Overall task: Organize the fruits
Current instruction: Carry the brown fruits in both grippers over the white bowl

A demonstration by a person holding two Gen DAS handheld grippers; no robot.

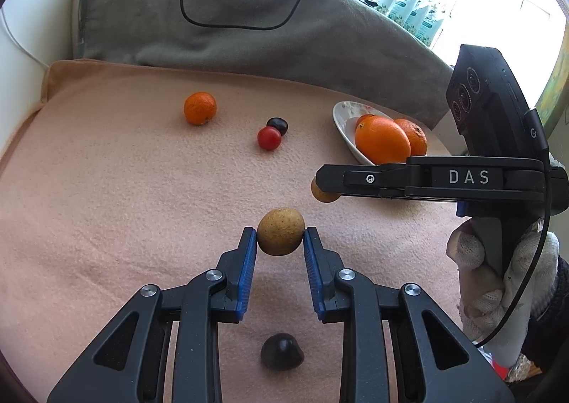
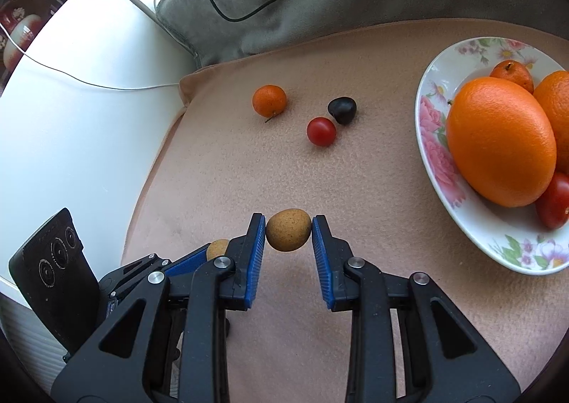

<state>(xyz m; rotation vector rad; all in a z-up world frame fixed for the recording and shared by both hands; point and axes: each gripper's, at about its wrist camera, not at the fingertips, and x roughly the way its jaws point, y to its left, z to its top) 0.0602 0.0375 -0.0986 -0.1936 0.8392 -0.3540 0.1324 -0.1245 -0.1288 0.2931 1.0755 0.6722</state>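
Above the peach cloth [image 1: 106, 189], both grippers carry a small tan fruit each, so the step in hand looks like the carry toward the plate [image 2: 437, 161], not the pick. The left gripper [image 1: 280, 236] has its jaws drawn nearly together, the blue pads pressed on either side of a tan fruit [image 1: 281, 231] that hangs clear of the cloth. The right gripper [image 2: 288, 229] is closed just as narrowly on a second tan fruit [image 2: 288, 229], also lifted. In the left wrist view the right gripper reaches in from the right, its fruit peeking out under the fingers, just beside the plate's near rim.

The plate already holds a big orange [image 2: 501, 141], another orange behind it, a small mandarin [image 2: 512, 75] and a red tomato [image 2: 554, 200]. Loose on the cloth are a mandarin [image 2: 269, 101], a tomato [image 2: 321, 132] and a dark fruit [image 2: 342, 110] touching or nearly touching it, and another dark fruit [image 1: 282, 349] under the left gripper.

The next move probably calls for bringing each tan fruit over a bare part of the plate, low, before letting go; the free room is at the near edge, and a round fruit dropped from height could roll off. The two grippers sit close together, so going one at a time seems wiser.
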